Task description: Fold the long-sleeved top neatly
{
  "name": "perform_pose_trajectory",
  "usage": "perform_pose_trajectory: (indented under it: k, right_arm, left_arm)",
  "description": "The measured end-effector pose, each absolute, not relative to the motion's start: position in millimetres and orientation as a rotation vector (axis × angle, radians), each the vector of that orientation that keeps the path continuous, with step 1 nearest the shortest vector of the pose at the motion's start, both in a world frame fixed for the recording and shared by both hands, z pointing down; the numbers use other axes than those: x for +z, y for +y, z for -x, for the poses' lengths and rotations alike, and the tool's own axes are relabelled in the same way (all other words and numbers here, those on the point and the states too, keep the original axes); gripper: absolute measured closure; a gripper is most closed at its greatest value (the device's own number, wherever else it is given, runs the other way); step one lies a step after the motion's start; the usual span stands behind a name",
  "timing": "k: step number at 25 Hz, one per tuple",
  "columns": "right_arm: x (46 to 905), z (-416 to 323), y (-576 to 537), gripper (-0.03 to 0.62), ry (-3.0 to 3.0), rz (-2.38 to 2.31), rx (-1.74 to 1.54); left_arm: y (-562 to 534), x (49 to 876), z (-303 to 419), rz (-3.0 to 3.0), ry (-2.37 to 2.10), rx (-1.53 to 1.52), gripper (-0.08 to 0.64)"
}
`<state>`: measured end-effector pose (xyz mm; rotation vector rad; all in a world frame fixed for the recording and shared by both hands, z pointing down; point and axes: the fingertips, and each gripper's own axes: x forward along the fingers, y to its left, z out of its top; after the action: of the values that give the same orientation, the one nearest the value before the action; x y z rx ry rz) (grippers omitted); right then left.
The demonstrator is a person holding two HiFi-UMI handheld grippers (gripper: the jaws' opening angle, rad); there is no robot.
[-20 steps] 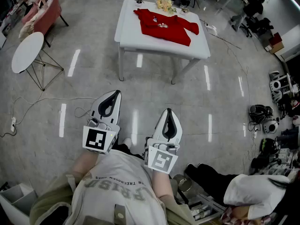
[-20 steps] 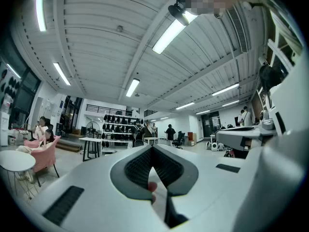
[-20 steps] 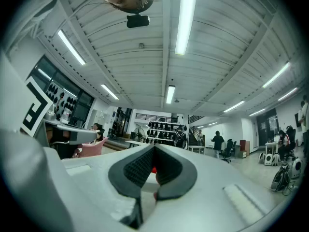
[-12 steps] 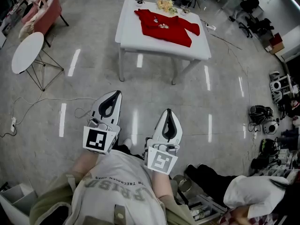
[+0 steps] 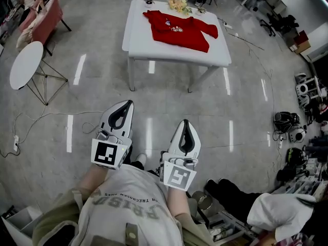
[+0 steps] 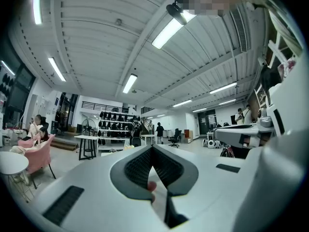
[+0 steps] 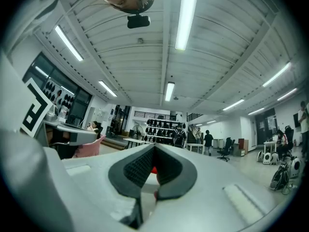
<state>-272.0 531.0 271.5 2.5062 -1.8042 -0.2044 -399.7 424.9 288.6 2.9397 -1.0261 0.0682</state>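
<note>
The red long-sleeved top (image 5: 179, 28) lies spread out on a white table (image 5: 169, 53) far ahead of me, sleeves out to the sides. Both grippers hang level in front of my chest, well short of the table. The left gripper (image 5: 126, 103) has its jaws closed tip to tip with nothing between them, and in the left gripper view (image 6: 152, 147) they meet at a point. My right gripper (image 5: 185, 121) is shut and empty too. In the right gripper view (image 7: 154, 147) a sliver of the red top (image 7: 153, 169) shows through the gap behind the tips.
A small bunch of flowers (image 5: 179, 4) stands at the table's far edge. A round white side table (image 5: 24, 65) and a pink chair (image 5: 43, 19) are at the left. A cable (image 5: 51, 114) trails on the floor. Helmets and gear (image 5: 292, 129) crowd the right side.
The table and top look slightly larger and the round side table has slid left in the view. Both grippers keep their place and stay shut.
</note>
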Motion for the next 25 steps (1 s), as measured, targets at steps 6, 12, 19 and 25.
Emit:
perform_pose_trajectory:
  k: [6,12,19,25]
  right_arm:
    - [278,248,489,0.526,-1.983,-2.563,-0.08]
    - [297,221,426,0.239,-2.025,-2.532,0.003]
    - [301,198,366,0.238,-1.925,-2.565,0.024]
    - [312,179,329,0.238,-1.856,-2.56,0.058]
  left_arm:
    - [368,298,378,-2.938,-0.972,0.102,0.545]
    - [301,314,342,-2.956,-0.815,0.199,0.367]
    - [234,322,320,-2.97,-0.68,0.252,0.27]
    - [193,345,298,-2.941,-0.609,0.3,0.269]
